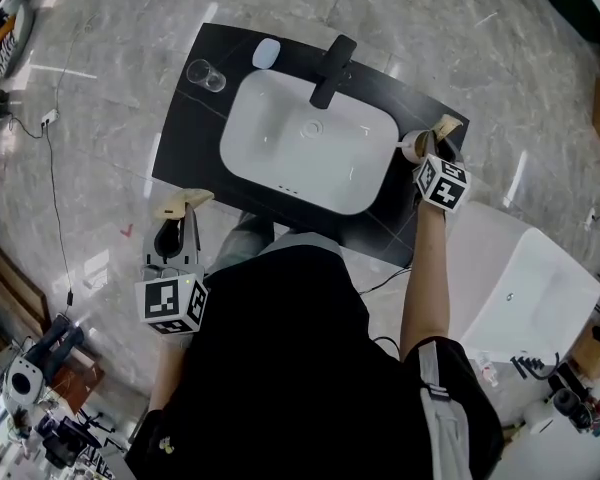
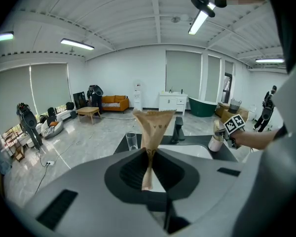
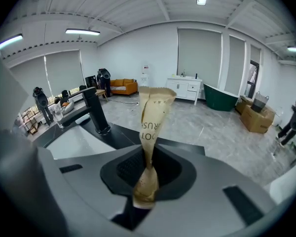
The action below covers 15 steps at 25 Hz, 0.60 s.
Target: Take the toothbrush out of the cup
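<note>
A pale cup (image 1: 411,147) stands on the right end of the black counter (image 1: 195,118); it also shows in the left gripper view as the cup (image 2: 216,143). My right gripper (image 1: 442,144) is right beside it, shut on a toothbrush in a brown paper sleeve (image 1: 446,125), seen close up as the sleeve (image 3: 155,113) rising between the jaws of the right gripper (image 3: 148,174). Whether its lower end is still inside the cup is hidden. My left gripper (image 1: 176,230) hovers off the counter's near left corner, shut on a second paper-sleeved toothbrush (image 1: 184,203), the sleeve (image 2: 153,127) standing up from the left gripper (image 2: 149,163).
A white basin (image 1: 308,143) fills the counter's middle, with a black faucet (image 1: 332,70) behind it. A clear glass (image 1: 206,75) and a small pale oval object (image 1: 266,54) sit at the far left. A white bathtub (image 1: 535,293) stands to the right, and cables run across the marble floor.
</note>
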Tool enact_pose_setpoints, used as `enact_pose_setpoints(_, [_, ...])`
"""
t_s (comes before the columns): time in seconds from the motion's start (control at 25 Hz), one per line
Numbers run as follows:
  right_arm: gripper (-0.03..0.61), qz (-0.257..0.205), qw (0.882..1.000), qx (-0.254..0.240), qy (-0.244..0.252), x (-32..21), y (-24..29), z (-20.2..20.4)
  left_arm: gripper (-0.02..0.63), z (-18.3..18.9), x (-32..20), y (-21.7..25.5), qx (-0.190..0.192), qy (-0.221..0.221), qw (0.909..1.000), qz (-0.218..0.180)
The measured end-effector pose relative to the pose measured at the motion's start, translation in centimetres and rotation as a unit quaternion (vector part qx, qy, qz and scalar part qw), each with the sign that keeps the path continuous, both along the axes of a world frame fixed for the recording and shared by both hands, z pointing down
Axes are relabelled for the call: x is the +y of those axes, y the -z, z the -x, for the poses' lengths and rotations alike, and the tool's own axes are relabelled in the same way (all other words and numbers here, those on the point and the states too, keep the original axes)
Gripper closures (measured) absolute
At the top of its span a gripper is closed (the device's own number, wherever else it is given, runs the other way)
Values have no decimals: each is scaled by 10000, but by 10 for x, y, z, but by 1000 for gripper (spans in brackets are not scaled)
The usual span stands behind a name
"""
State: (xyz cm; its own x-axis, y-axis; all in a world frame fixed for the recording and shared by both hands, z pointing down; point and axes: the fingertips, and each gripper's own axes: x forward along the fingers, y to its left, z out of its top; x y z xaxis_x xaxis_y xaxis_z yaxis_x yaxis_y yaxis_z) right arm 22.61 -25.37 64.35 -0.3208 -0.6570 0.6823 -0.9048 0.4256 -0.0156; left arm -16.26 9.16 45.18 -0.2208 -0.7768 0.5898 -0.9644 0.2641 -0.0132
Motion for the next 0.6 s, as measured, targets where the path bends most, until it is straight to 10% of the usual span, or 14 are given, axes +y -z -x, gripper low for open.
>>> enact_pose_setpoints(0.6, [528,-668,9972,-246,-212,19,76,4,569,14,-7,5,134,-340,9989,-303])
